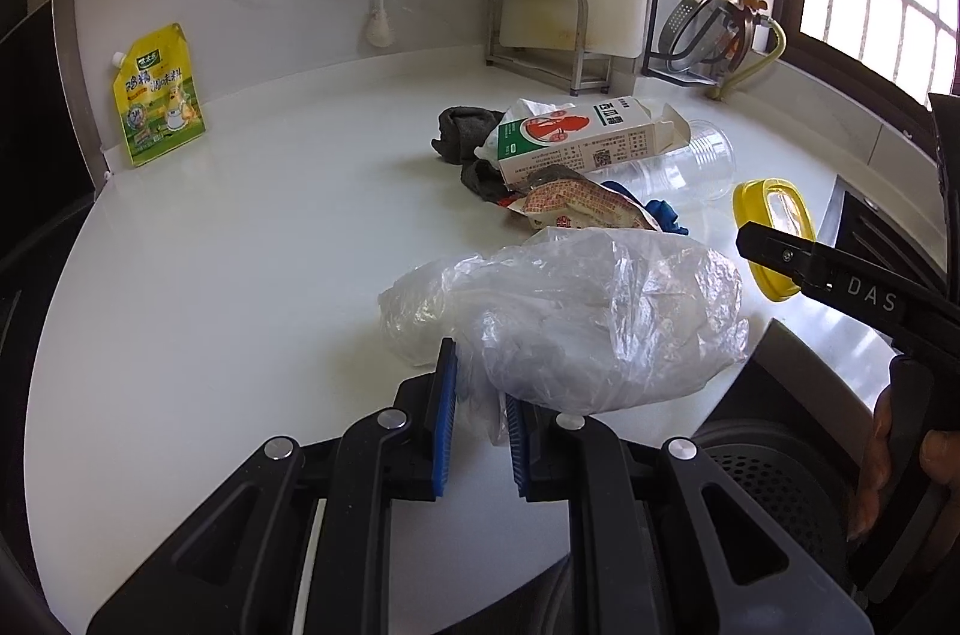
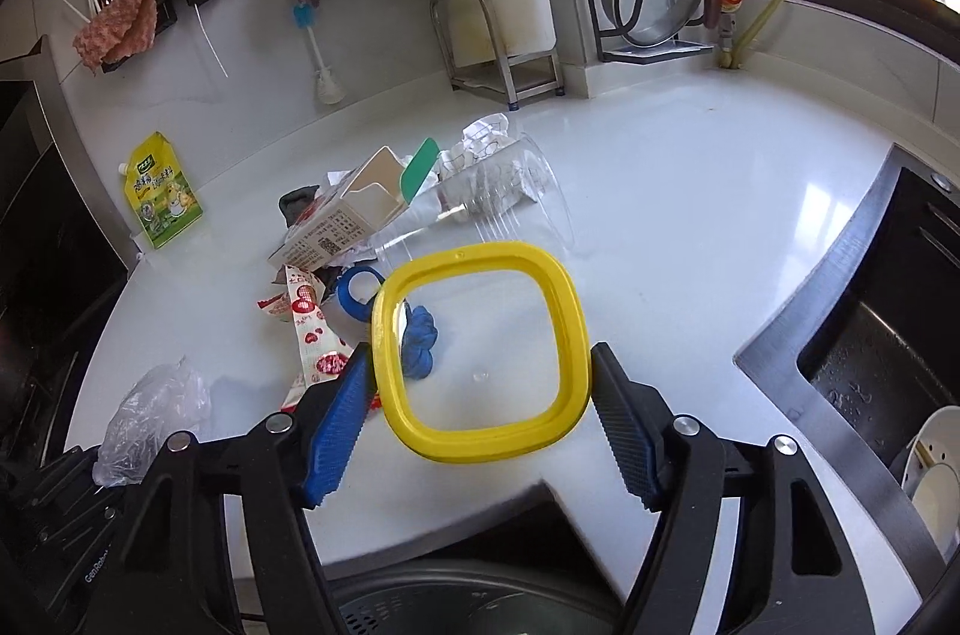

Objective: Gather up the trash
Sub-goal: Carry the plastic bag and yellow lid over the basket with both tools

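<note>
The jaws of the left gripper (image 1: 480,431) are pinched nearly together on the near edge of a crumpled clear plastic bag (image 1: 576,317), the thin film caught between the blue pads. The bag bulges forward over the white worktop (image 1: 240,245), close to its front edge.

The jaws of the right gripper (image 2: 480,425) stand wide on either side of a square yellow lid (image 2: 480,353) with a clear centre. The left blue pad lies against the lid's rim; on the right side I cannot tell for certain whether the pad touches the rim or stands just off it. In the left wrist view the lid appears tilted up off the worktop at the gripper's tip, with a person's fingers (image 1: 888,455) around the handle.

Beyond the lid, the rest of the trash lies in a loose heap near the middle of the worktop: an open white carton (image 2: 342,221) on its side, a clear plastic cup (image 2: 498,197) lying on its side beside it, crumpled paper (image 2: 480,143) behind, a red-and-white wrapper (image 2: 306,329), a blue scrap (image 2: 420,341) and a dark cloth (image 1: 462,131). A yellow-green seasoning pouch (image 1: 159,95) stands well apart against the back wall at the left. A sink (image 2: 870,353) sits at the right.
</note>
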A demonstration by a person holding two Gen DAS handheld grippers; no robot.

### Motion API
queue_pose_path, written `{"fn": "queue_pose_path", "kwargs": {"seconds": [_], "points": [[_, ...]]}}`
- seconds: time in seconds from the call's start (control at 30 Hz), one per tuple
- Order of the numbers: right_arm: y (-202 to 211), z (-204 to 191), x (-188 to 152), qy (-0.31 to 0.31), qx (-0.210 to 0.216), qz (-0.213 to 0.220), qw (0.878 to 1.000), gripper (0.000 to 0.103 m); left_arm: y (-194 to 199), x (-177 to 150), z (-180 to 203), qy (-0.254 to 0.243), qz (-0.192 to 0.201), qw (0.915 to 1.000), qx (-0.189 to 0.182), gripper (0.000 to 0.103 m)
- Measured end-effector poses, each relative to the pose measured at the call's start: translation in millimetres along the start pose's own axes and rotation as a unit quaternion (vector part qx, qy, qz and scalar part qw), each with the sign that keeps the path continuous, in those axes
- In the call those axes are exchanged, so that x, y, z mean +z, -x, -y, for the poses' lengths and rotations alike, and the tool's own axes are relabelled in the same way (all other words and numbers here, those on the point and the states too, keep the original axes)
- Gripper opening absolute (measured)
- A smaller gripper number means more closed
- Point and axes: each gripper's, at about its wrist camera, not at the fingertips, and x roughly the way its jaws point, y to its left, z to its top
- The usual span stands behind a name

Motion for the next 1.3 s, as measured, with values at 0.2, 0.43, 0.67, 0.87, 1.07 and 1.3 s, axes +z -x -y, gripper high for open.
{"fn": "queue_pose_path", "kwargs": {"seconds": [0.2,0.43,0.67,0.87,1.07,1.3], "points": [[43,-1,-37,-0.011,-0.008,0.006,1.000,0.069,25,-15,13,-0.019,0.000,0.9998,-0.010,0.016],[89,1,-82,-0.030,-0.014,-0.002,0.999,0.069,52,-40,25,-0.033,-0.006,0.9992,-0.021,0.016],[123,10,-124,-0.048,-0.024,-0.013,0.998,0.069,68,-66,38,-0.051,-0.023,0.9977,-0.039,0.016],[140,9,-150,-0.050,-0.026,-0.023,0.998,0.069,73,-88,47,-0.057,-0.042,0.9964,-0.048,0.016],[148,6,-168,-0.038,-0.032,-0.036,0.998,0.069,72,-106,54,-0.058,-0.063,0.9945,-0.059,0.016],[144,13,-186,-0.041,-0.041,-0.058,0.997,0.069,63,-118,60,-0.063,-0.086,0.9922,-0.065,0.016]]}}
